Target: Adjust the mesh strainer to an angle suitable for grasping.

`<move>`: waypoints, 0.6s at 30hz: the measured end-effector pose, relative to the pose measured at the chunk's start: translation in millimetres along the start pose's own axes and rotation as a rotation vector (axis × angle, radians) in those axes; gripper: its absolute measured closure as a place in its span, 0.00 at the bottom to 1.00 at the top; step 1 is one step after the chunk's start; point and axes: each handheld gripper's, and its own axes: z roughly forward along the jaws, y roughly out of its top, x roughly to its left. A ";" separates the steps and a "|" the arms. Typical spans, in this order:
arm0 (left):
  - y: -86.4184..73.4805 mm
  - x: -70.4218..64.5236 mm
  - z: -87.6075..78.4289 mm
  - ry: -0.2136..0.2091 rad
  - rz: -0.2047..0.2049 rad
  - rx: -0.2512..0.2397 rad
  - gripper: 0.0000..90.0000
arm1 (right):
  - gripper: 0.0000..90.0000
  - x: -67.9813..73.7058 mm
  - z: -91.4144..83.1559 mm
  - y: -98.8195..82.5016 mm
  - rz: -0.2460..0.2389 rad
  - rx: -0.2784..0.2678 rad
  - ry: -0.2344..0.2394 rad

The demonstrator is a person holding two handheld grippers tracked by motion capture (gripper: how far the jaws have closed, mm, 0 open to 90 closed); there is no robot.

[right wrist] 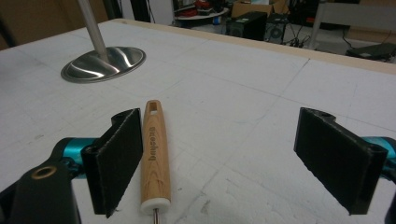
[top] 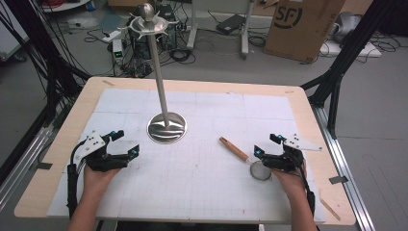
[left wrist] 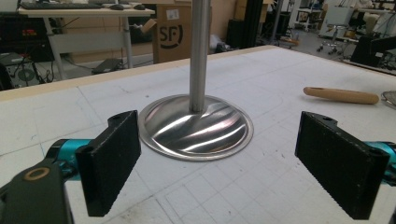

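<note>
My left gripper [top: 126, 144] rests low on the worktop [top: 57, 144] at the left, jaws spread wide with nothing between them, facing the domed steel base [left wrist: 196, 127] of the hanging stand [top: 159, 79], whose pole rises to a ring of hooks [top: 146, 25] at the top. Right of the stand lies a small mesh strainer, its wooden handle [right wrist: 155, 156] slanting toward the stand and its round sieve [top: 260, 170] close under my right hand. My right gripper [top: 266, 145] sits over it, jaws equally wide and empty; in the right gripper view the handle lies just beside the left-hand pad [right wrist: 116, 161], not pinched. Judged step: lining up for the pickup, nothing lifted yet. The next move calls for centring the handle between the right jaws, then closing firmly, since the round wood may roll.
</note>
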 end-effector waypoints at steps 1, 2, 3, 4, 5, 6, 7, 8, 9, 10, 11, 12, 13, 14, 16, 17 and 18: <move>-0.1 0.0 0.0 0.002 0.004 0.005 0.16 | 0.17 -0.9 1.3 -0.3 -0.004 0.001 -0.004; -0.3 -0.1 0.3 0.003 0.005 0.005 0.16 | 0.17 -0.9 1.3 -0.3 -0.004 0.001 -0.004; -0.5 -0.3 0.7 0.001 0.004 0.006 0.16 | 0.17 -1.3 1.7 -0.4 -0.005 0.003 -0.006; -0.8 -0.2 1.1 -0.001 0.003 0.005 0.16 | 0.17 -1.5 2.1 -0.7 -0.002 0.006 -0.007; -1.1 -0.3 1.6 0.001 0.006 0.005 0.16 | 0.17 -1.6 2.3 -1.1 0.000 0.012 -0.005; -1.4 -0.7 2.2 0.000 0.005 0.006 0.16 | 0.17 -1.6 2.4 -1.2 -0.001 0.014 -0.005; -1.5 -0.5 2.5 -0.001 0.013 0.008 0.16 | 0.17 -1.3 2.3 -1.1 -0.006 0.014 -0.008; -1.3 -0.8 2.1 0.000 0.012 0.008 0.16 | 0.17 -0.8 1.6 -0.7 -0.009 0.012 -0.013; -0.8 -1.2 1.8 -0.001 0.007 -0.002 0.16 | 0.17 -0.1 1.0 -0.2 -0.013 0.004 -0.012; -0.1 -1.8 1.2 -0.004 0.004 -0.010 0.16 | 0.17 1.8 0.1 0.2 -0.009 0.002 -0.008; 0.5 -2.0 0.8 -0.002 0.008 -0.017 0.16 | 0.17 3.4 -0.3 0.4 -0.017 0.005 -0.008; 0.9 -2.0 0.8 -0.002 0.008 -0.023 0.16 | 0.17 5.0 -0.5 0.4 -0.021 0.012 -0.006; 1.0 -1.5 0.9 -0.001 0.005 -0.024 0.16 | 0.17 6.2 0.0 0.1 -0.029 0.020 -0.006; 1.1 -1.1 1.1 -0.002 0.000 -0.027 0.16 | 0.17 7.2 0.5 -0.3 -0.028 0.028 -0.004; 1.6 -0.6 1.3 -0.003 -0.007 -0.034 0.16 | 0.17 8.7 1.4 -1.0 -0.034 0.036 -0.005; 2.0 -0.9 1.6 -0.005 -0.004 -0.038 0.16 | 0.17 9.4 2.0 -1.2 -0.036 0.040 -0.006; 2.4 -1.7 1.9 -0.007 0.000 -0.039 0.16 | 0.17 10.3 2.6 -1.3 -0.034 0.043 -0.004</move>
